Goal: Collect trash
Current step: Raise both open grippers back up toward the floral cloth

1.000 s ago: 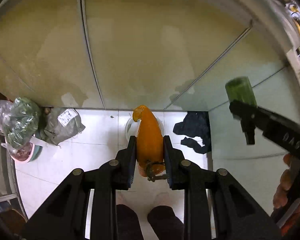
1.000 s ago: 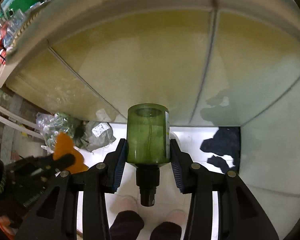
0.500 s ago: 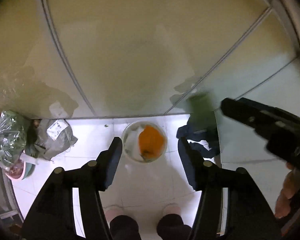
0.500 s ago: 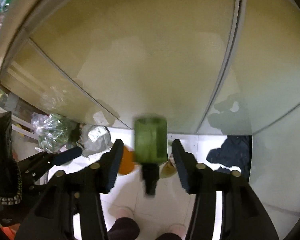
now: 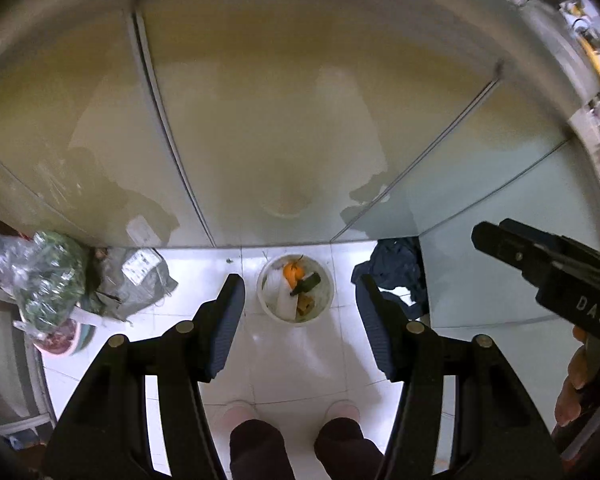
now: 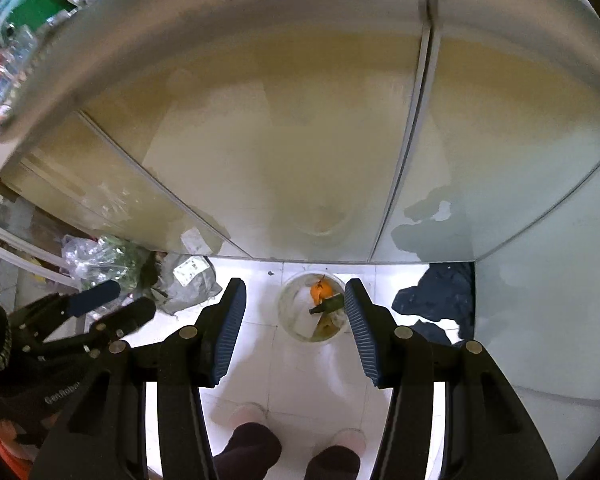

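A round white trash bin (image 5: 327, 286) stands on the white tiled floor far below. In it lie an orange piece of trash (image 5: 291, 271) and a dark green bottle (image 5: 306, 283). My left gripper (image 5: 300, 296) is open and empty, high above the bin. In the right wrist view the bin (image 6: 288, 312) holds the same orange piece (image 6: 321, 291) and green bottle (image 6: 329, 304). My right gripper (image 6: 294, 304) is open and empty, also above the bin, and shows at the right of the left wrist view (image 5: 540, 264).
A dark blue cloth (image 5: 396, 268) lies right of the bin. A grey bag (image 5: 136, 280) and a clear bag of greens (image 5: 44, 280) sit at the left. Pale cabinet doors (image 5: 280, 120) rise behind. The person's feet (image 5: 292, 412) stand in front.
Both grippers opened. The orange piece dropped from the left gripper and the green bottle from the right; both now lie in the bin.
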### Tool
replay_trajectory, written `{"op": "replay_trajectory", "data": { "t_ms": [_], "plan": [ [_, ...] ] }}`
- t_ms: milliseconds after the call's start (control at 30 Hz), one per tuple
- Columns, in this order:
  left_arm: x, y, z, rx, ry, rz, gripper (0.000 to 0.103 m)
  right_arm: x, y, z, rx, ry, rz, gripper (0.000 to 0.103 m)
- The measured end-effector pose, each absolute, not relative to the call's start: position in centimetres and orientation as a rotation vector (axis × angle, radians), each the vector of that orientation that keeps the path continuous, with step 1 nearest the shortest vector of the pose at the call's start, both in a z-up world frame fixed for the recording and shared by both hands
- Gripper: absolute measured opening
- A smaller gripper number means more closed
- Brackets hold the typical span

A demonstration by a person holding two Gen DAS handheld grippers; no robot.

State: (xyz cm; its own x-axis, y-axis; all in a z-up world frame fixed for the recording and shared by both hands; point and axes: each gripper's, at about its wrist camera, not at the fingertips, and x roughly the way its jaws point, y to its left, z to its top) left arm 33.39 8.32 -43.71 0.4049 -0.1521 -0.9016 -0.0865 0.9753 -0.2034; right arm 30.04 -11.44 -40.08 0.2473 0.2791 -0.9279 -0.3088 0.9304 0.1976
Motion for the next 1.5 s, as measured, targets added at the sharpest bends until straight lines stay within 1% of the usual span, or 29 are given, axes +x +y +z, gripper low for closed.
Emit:
{"op": "replay_trajectory", "data": {
  "t_ms": [233, 433, 600, 667, 767, 867, 933, 1000, 1067, 1233, 1500],
  "plan": [
    [31.9, 9.6, -31.7, -0.201, 1.058, -0.078, 0.057, 28.8, -10.7, -30.2, -0.003, 1.189, 0.38, 0.048],
    [30.7, 10.9, -22.2, -0.148, 0.936, -0.119, 0.057, 27.9, -10.0, -21.0, 0.038, 1.077, 0.339, 0.048],
    [30.0, 11.8, -16.0, -0.105, 0.833, -0.134, 0.057, 27.1, -9.3, -15.1, 0.068, 0.965, 0.309, 0.048],
    [29.8, 12.4, -13.6, -0.094, 0.786, -0.137, 0.058, 26.8, -8.9, -12.9, 0.071, 0.916, 0.3, 0.048],
    [29.9, 13.5, -11.1, -0.085, 0.728, -0.142, 0.062, 26.5, -8.4, -10.0, 0.063, 0.834, 0.284, 0.049],
    [30.7, 14.0, -9.2, -0.079, 0.686, -0.116, 0.071, 26.9, -8.2, -8.1, 0.069, 0.776, 0.283, 0.052],
    [31.5, 14.4, -8.2, -0.082, 0.664, -0.102, 0.08, 27.3, -8.1, -7.4, 0.072, 0.747, 0.287, 0.054],
    [32.7, 14.7, -7.4, -0.084, 0.636, -0.088, 0.084, 28.3, -8.2, -6.6, 0.073, 0.719, 0.283, 0.055],
    [34.0, 14.7, -6.8, -0.082, 0.614, -0.072, 0.084, 29.3, -8.4, -6.2, 0.074, 0.692, 0.288, 0.056],
    [38.2, 14.1, -5.9, -0.091, 0.575, -0.021, 0.085, 33.9, -9.5, -5.7, 0.07, 0.636, 0.313, 0.057],
    [48.0, 12.4, -5.1, -0.158, 0.6, 0.047, 0.085, 42.2, -11.6, -4.6, 0.03, 0.625, 0.384, 0.057]
  ]
}}
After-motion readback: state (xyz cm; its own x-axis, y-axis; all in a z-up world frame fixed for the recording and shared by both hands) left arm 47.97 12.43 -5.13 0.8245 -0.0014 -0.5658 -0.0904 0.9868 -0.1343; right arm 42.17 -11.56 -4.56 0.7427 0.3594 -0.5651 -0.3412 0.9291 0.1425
